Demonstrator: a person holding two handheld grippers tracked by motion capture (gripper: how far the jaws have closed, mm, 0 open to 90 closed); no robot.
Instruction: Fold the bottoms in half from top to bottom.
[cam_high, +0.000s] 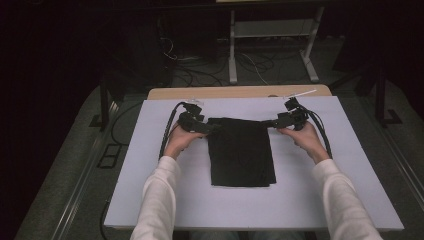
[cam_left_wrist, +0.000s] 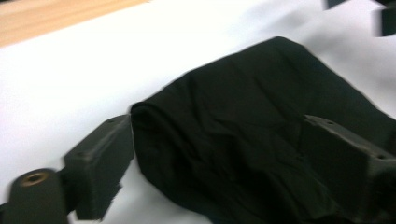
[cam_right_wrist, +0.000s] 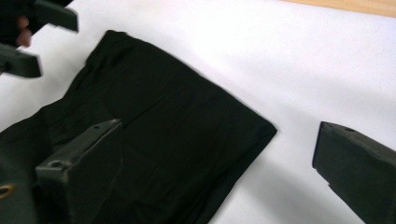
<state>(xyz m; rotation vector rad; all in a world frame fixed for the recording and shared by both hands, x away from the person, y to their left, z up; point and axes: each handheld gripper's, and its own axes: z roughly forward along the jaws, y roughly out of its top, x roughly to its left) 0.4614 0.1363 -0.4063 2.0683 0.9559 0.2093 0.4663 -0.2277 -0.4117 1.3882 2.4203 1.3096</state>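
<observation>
A black cloth (cam_high: 240, 152), folded into a rectangle, lies flat in the middle of the white board (cam_high: 150, 190). My left gripper (cam_high: 212, 127) hovers at the cloth's far left corner with its jaws wide apart. In the left gripper view that rumpled corner of the cloth (cam_left_wrist: 261, 130) lies under and between the jaws of the left gripper (cam_left_wrist: 217, 135), and neither pad presses on it. My right gripper (cam_high: 272, 122) is at the far right corner, also open. In the right gripper view the cloth (cam_right_wrist: 163, 121) reaches under one jaw of the right gripper (cam_right_wrist: 219, 133), while the other jaw stands over bare board.
The board rests on a wooden table whose far edge (cam_high: 240, 92) shows behind it. Beyond the table are cables on the floor and a metal frame leg (cam_high: 232, 50). Bare white board surrounds the cloth on all sides.
</observation>
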